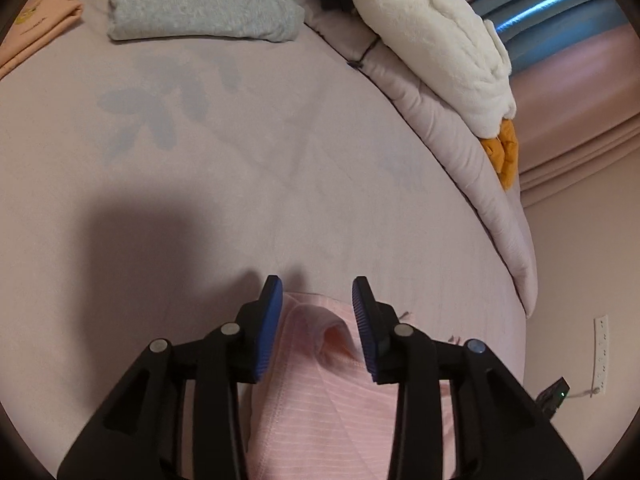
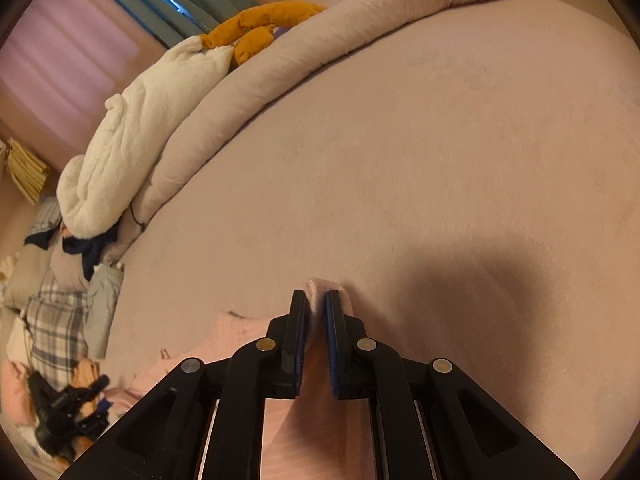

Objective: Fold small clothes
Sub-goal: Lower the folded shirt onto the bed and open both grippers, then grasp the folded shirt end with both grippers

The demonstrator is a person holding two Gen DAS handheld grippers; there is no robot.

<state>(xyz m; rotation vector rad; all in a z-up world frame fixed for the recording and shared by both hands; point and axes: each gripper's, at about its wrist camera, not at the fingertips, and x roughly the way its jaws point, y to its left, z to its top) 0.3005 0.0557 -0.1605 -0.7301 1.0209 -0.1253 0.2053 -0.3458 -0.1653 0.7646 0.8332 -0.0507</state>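
A pink bed [image 1: 280,168] carries a rolled quilt [image 1: 452,136] along its far edge. A pink garment [image 1: 320,392] lies mid-bed. The left gripper [image 1: 317,292] gapes wide above it; the right gripper [image 2: 317,300] pinches its edge.

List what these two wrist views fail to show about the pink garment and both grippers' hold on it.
- Pink garment, left wrist view: its outline is cut off by the bottom edge and the left gripper.
- Right wrist view: the right gripper hides the pinched fabric's layer count.
- Small print on the peach garment: too small.
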